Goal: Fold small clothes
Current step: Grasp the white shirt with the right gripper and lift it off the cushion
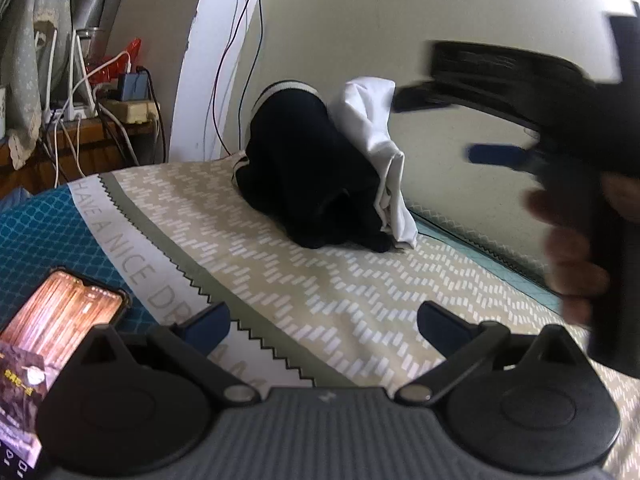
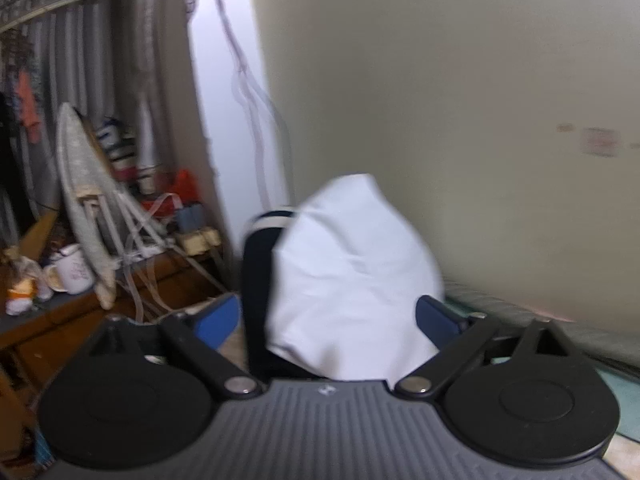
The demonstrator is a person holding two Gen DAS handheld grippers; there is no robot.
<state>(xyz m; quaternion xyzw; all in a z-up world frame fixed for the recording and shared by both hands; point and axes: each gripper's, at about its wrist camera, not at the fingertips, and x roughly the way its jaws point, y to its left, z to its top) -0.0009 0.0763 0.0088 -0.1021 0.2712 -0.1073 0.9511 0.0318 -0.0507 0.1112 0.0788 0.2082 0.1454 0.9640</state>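
Surface: patterned bedcover (image 1: 320,280) against a pale wall (image 1: 440,20).
Left tongs (image 1: 323,325): fingers spread wide, nothing between them, low over the bedcover.
Right tongs (image 2: 327,322): fingers spread wide, blurred; the white cloth sits just ahead, between the tips; whether they touch it is unclear.
Clothes: black garment (image 1: 312,176) and white cloth (image 1: 380,140) heaped together, well ahead of the left tongs.
Phone (image 1: 64,316): left of the left tongs.

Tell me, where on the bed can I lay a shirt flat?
The best bare patch is the zigzag-patterned sheet between the left gripper and the clothes pile: black garment, white garment. It is crowded at the wall where the pile sits, and at the left edge, where a phone lies on the teal blanket.
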